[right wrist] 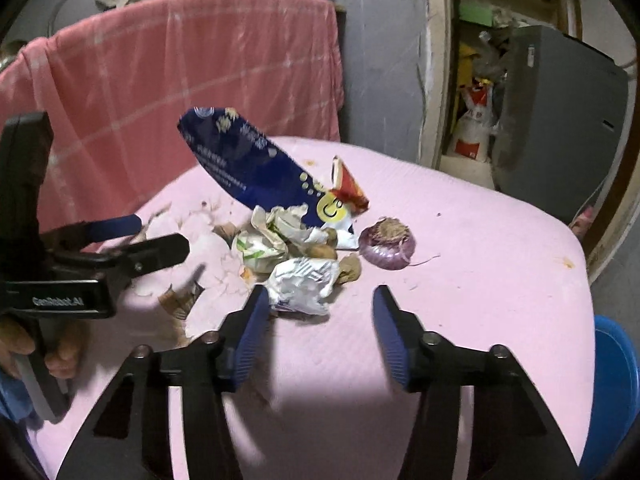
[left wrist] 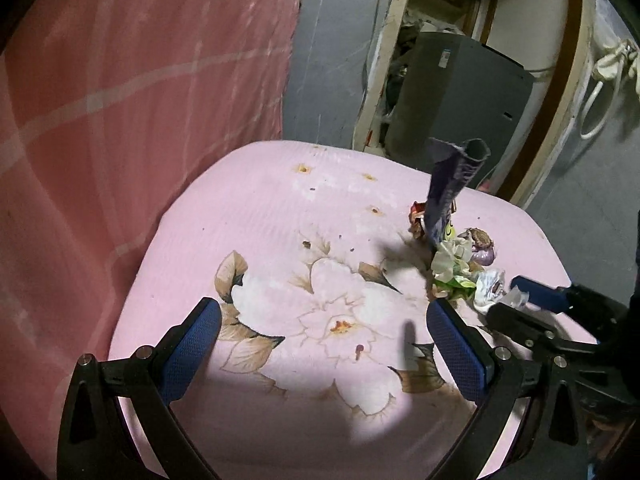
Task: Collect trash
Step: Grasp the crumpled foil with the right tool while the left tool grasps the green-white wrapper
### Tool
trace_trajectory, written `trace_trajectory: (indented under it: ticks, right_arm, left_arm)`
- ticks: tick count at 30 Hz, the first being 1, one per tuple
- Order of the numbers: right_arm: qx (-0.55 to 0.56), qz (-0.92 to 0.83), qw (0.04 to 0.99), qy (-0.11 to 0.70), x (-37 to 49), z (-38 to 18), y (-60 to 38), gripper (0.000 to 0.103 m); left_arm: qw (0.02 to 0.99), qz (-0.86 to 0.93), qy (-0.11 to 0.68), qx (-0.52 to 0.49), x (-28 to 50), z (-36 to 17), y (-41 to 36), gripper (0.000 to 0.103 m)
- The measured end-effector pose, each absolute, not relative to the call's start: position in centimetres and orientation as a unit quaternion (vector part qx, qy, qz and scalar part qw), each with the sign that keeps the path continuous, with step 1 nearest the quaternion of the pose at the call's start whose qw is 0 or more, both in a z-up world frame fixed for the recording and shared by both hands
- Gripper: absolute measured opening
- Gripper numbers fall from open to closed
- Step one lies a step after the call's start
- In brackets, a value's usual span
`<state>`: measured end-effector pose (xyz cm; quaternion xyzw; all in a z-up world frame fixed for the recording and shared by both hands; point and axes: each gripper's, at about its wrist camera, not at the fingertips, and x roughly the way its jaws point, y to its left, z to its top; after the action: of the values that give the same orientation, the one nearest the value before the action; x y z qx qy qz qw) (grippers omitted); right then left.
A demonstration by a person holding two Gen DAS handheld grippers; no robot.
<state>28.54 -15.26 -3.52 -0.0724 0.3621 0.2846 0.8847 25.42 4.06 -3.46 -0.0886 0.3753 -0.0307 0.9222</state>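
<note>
I hold both grippers, left (left wrist: 322,334) and right (right wrist: 318,330), fingers apart, just short of the trash (right wrist: 296,248) (piled for scooping).

You are working over a pink padded surface (right wrist: 480,280) printed with a large pale flower and brown leaves (left wrist: 340,320). It carries several small brown stains and crumbs toward its far edge (left wrist: 304,168). Directly on it lies one tight heap of trash: a dark blue snack wrapper (right wrist: 248,160) rising tilted out of the heap, a red and yellow wrapper (right wrist: 348,188) just beside it, crumpled white and green paper (right wrist: 260,248), a crumpled white wrapper (right wrist: 304,284) at the near side, and brown scraps (right wrist: 348,272) among them. A purple onion piece (right wrist: 388,244) rests just beside the heap, on its right in the right wrist view.
</note>
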Motion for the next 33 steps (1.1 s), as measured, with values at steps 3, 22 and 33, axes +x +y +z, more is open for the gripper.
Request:
trace_trajectory:
  ticks: [3, 22, 33]
  right_arm:
    - [-0.071, 0.288, 0.882, 0.367, 28.7, -3.9, -15.2, 0.027]
    - [-0.024, 0.252, 0.898, 0.359, 29.1, -3.9, -20.3, 0.022]
    - [-0.008, 0.253, 0.899, 0.357, 29.0, -4.0, -20.8, 0.022]
  left_arm:
    - [0.922, -0.038, 0.375, -0.089, 25.5, -3.3, 3.9, 0.101]
    - [0.910, -0.124, 0.395, -0.039, 28.4, -3.7, -1.7, 0.097]
    - [0.901, -0.134, 0.411, -0.025, 30.7, -4.2, -3.2, 0.047]
